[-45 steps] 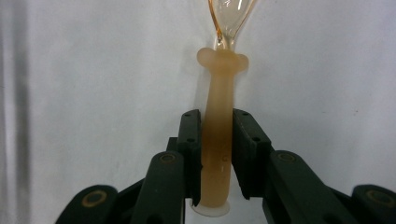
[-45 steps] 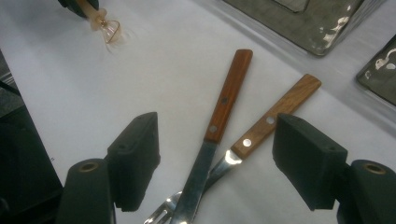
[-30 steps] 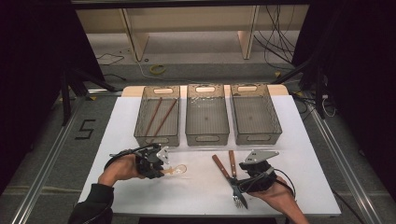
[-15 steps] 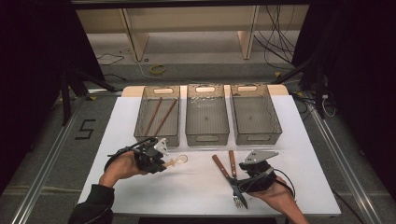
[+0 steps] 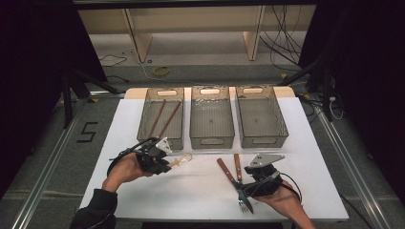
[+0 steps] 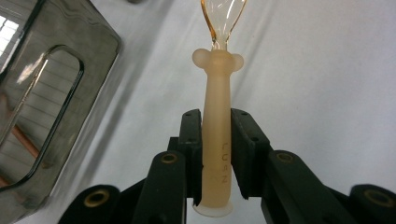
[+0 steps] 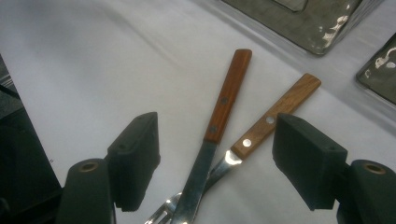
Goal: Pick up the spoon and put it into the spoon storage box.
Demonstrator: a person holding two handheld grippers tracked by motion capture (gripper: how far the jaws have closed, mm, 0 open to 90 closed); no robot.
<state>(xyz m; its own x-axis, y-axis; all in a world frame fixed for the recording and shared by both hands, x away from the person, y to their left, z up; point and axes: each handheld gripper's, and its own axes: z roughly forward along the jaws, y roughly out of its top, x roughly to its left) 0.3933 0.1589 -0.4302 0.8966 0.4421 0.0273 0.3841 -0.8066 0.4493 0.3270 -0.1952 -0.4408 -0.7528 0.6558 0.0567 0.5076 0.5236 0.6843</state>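
Observation:
A clear amber plastic spoon (image 5: 180, 161) with a frosted handle (image 6: 217, 135) is held just above the white table, in front of the left bin (image 5: 161, 119). My left gripper (image 5: 166, 163) (image 6: 215, 149) is shut on that handle, and the spoon's bowl (image 6: 223, 18) points away from it. A knife (image 5: 225, 171) (image 7: 228, 95) and a fork (image 5: 237, 166) (image 7: 279, 112), both wooden-handled, lie crossed on the table (image 5: 200, 191). My right gripper (image 5: 244, 184) (image 7: 215, 135) stands open over them, one jaw on each side and touching neither.
Three smoky plastic bins stand in a row at the back. The left one holds two brown sticks (image 5: 165, 117); the middle bin (image 5: 211, 119) and the right bin (image 5: 260, 117) look bare. In the left gripper view the left bin's wall (image 6: 32, 93) is close by.
My left gripper has carried the spoon a little way toward the bins. The right gripper has stayed put.

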